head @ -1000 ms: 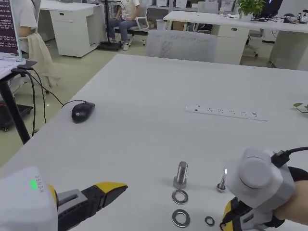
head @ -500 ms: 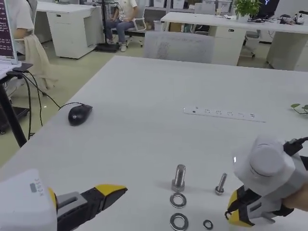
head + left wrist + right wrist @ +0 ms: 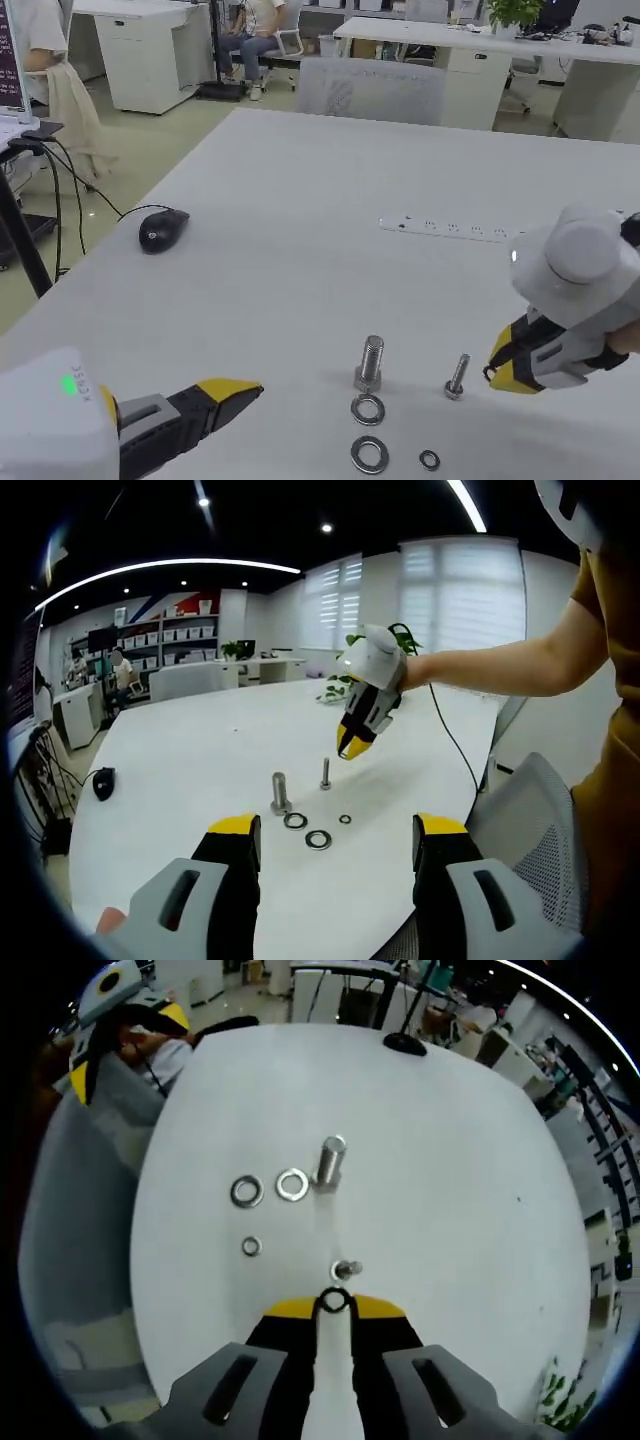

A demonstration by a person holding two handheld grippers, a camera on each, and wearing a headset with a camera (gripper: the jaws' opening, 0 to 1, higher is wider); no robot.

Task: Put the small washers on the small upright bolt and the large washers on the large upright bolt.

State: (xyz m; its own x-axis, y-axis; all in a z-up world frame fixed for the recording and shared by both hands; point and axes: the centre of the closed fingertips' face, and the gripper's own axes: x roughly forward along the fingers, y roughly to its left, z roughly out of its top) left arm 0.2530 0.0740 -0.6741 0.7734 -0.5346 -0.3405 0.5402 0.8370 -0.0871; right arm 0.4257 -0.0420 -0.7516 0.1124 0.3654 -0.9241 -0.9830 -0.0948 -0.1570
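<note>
The large upright bolt (image 3: 369,363) and the small upright bolt (image 3: 457,377) stand on the white table near its front. Two large washers (image 3: 368,408) (image 3: 370,454) and a small washer (image 3: 429,460) lie flat in front of them. My right gripper (image 3: 497,375) hovers just right of the small bolt, tilted down. In the right gripper view it (image 3: 334,1307) is shut on a small washer (image 3: 334,1300), directly above the small bolt (image 3: 347,1269). My left gripper (image 3: 335,840) stands open and holds nothing, at the lower left (image 3: 235,393), well short of the bolts.
A black mouse (image 3: 163,229) with its cable lies at the table's left. A white power strip (image 3: 450,229) lies across the far middle. A grey chair (image 3: 370,92) stands behind the table's far edge. Desks and seated people are further back.
My right gripper has risen from table level beside the loose small washer and moved up next to the small bolt. The left gripper has stayed put.
</note>
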